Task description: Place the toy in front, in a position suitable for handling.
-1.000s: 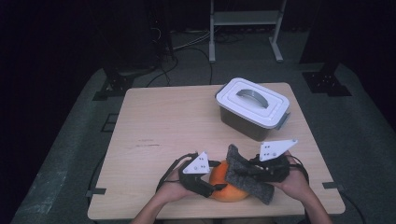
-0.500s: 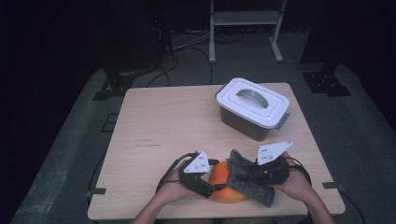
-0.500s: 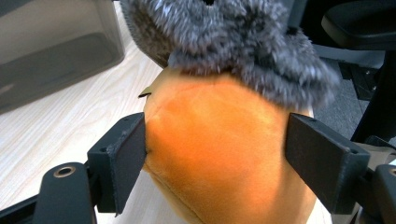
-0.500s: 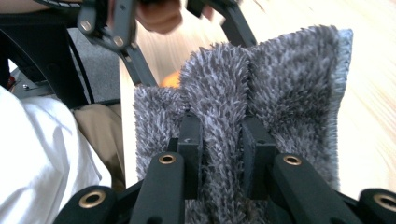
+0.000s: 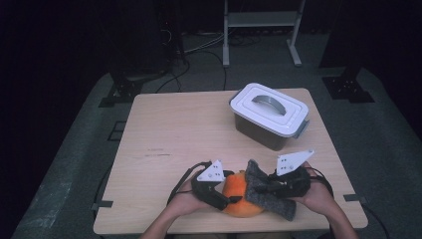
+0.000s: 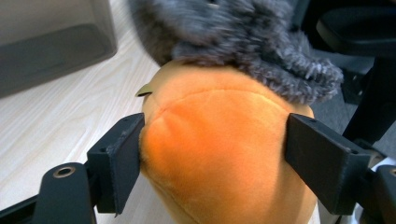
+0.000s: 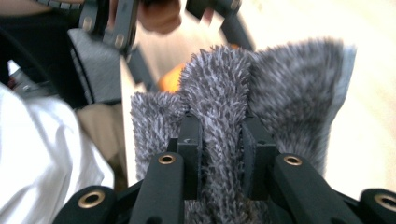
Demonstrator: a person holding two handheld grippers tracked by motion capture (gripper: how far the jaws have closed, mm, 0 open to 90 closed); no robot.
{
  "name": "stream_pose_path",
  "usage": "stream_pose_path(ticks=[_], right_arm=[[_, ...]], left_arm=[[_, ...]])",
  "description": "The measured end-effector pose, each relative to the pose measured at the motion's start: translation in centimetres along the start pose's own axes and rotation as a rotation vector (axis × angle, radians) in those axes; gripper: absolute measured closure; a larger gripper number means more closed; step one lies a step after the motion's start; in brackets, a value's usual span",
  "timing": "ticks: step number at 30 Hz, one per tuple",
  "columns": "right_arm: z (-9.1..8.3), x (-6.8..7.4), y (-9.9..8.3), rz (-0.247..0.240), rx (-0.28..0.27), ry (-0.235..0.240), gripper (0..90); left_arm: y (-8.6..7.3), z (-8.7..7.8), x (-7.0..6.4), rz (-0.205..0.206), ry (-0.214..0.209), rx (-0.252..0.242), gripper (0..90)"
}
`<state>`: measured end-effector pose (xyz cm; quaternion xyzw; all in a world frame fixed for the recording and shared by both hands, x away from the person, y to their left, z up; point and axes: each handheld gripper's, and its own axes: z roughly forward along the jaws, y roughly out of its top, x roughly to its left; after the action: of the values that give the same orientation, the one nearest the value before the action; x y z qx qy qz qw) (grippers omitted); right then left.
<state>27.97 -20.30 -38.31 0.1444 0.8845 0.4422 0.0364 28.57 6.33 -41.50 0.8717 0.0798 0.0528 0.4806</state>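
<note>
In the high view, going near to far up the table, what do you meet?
Orange plush clamped by the left gripper, with the grey furry cloth pinched in the right gripper → bare table → lidded white storage box.

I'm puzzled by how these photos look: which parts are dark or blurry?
High view: table lit, the floor around it nearly black. Left gripper view: orange plush sharp, grey furry cloth above it soft. Right gripper view: the cloth between the jaws is sharp, the hand behind smeared.

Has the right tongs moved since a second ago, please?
Yes, slightly. The right tongs, shut on the grey cloth, have drifted toward the near table edge, away from the box.
</note>
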Motion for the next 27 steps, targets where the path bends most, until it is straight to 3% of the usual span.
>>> stream_pose_path(ticks=[2,4,10,13,17,19,22,24,25,27], right_arm=[[-0.1,0.1,0.5,0.003,-0.049,-0.018,70.3],[0.2,0.1,0.8,-0.005,-0.042,-0.027,70.1],[0.4,-0.4,-0.2,0.023,-0.021,-0.007,70.5],[0.3,-0.6,-0.6,0.040,-0.032,0.008,70.6],[0.8,-0.1,-0.1,0.020,-0.018,0.015,70.7],[0.9,0.0,0.0,0.012,-0.015,0.009,70.6],[0.7,0.1,0.2,0.010,-0.032,-0.008,70.8],[0.3,0.3,0.5,-0.001,-0.053,-0.032,70.9],[0.2,0.3,0.6,-0.007,-0.066,-0.046,70.8],[0.2,0.3,0.8,-0.010,-0.072,-0.057,70.8]], left_arm=[[0.1,0.1,-0.4,0.034,-0.007,-0.007,23.0],[0.2,0.1,-0.5,0.048,0.001,0.001,22.9],[-0.2,-0.3,0.4,-0.011,-0.011,0.001,21.9],[-0.1,0.2,0.6,-0.066,-0.038,0.028,13.5],[-0.3,0.9,0.4,-0.084,-0.065,0.053,9.3],[-0.3,0.6,0.4,-0.055,-0.055,0.046,17.4],[0.0,-0.1,-0.2,0.056,0.015,0.005,32.2],[0.2,-0.5,-0.4,0.131,0.063,-0.025,34.5],[0.1,-0.7,-0.4,0.152,0.073,-0.033,34.8],[-0.2,-0.7,0.0,0.155,0.062,-0.032,34.8]])
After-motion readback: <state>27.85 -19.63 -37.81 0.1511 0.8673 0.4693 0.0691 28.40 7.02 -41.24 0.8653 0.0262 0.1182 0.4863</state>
